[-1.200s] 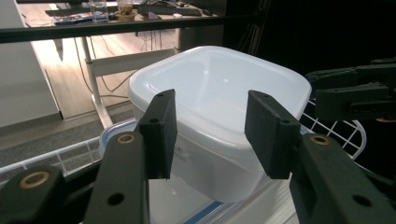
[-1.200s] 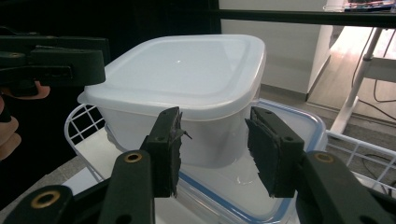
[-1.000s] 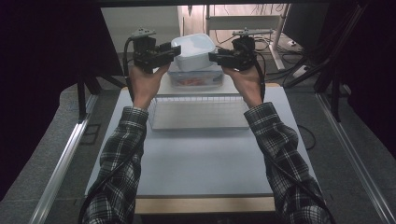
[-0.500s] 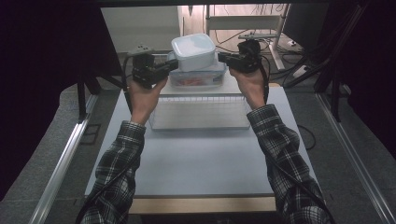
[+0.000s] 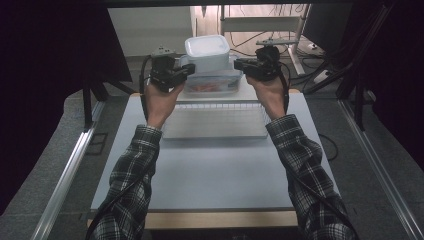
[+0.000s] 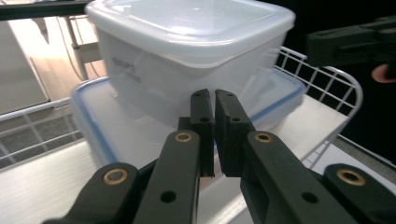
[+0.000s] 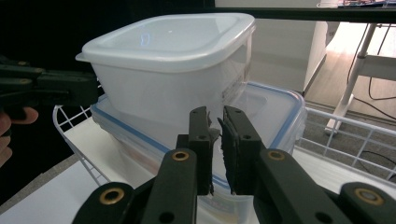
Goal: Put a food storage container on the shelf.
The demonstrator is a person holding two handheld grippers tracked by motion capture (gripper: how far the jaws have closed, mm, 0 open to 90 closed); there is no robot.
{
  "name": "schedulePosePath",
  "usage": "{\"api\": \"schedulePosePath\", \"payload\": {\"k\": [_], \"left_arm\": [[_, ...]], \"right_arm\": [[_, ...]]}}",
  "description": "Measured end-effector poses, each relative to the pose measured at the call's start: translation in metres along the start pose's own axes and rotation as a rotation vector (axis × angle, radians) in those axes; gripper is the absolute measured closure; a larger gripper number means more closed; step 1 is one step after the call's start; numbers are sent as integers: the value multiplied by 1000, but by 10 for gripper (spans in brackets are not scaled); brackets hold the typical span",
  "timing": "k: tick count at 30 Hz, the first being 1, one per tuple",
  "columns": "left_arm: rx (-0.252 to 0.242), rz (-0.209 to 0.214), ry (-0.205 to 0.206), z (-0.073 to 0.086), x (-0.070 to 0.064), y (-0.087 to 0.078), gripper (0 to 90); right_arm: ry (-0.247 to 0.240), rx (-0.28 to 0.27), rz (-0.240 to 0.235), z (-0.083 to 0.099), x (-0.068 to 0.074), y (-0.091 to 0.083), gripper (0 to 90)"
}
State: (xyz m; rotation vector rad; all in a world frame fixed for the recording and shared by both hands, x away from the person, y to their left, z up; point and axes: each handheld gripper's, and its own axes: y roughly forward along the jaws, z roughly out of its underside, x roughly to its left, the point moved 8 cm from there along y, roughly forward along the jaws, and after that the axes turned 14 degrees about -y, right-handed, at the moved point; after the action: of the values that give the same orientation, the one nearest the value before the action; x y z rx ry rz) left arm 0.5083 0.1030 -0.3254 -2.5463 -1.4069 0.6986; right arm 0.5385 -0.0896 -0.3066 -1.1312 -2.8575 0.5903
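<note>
Both grippers, left [image 5: 186, 71] and right [image 5: 239, 63], sit nearly closed, seemingly pinching the flat box's [image 5: 212, 85] rim; the tub [image 5: 207, 52] rests on top.

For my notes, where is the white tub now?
In the high view the white tub sits on the blue-rimmed flat box at the table's far end, between the left gripper and right gripper.
</note>
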Motion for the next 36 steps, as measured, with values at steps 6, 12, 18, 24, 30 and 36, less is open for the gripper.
{"api": "schedulePosePath", "payload": {"k": [6,12,18,24,30,36], "left_arm": [[1,-19,-22,-4,9,3,857],[6,-10,-34,-4,10,5,851],[11,34,-6,9,-1,-1,761],[7,71,9,26,-11,-10,511],[21,109,21,50,-22,-17,327],[33,147,36,72,-32,-26,235]], "right_arm": [[5,2,-7,4,0,0,808],[2,3,-16,6,2,0,798],[-1,-2,-54,13,10,-5,699],[-18,-3,-76,28,21,-15,491],[-38,-5,-101,46,34,-26,353],[-53,0,-128,63,46,-34,288]]}}
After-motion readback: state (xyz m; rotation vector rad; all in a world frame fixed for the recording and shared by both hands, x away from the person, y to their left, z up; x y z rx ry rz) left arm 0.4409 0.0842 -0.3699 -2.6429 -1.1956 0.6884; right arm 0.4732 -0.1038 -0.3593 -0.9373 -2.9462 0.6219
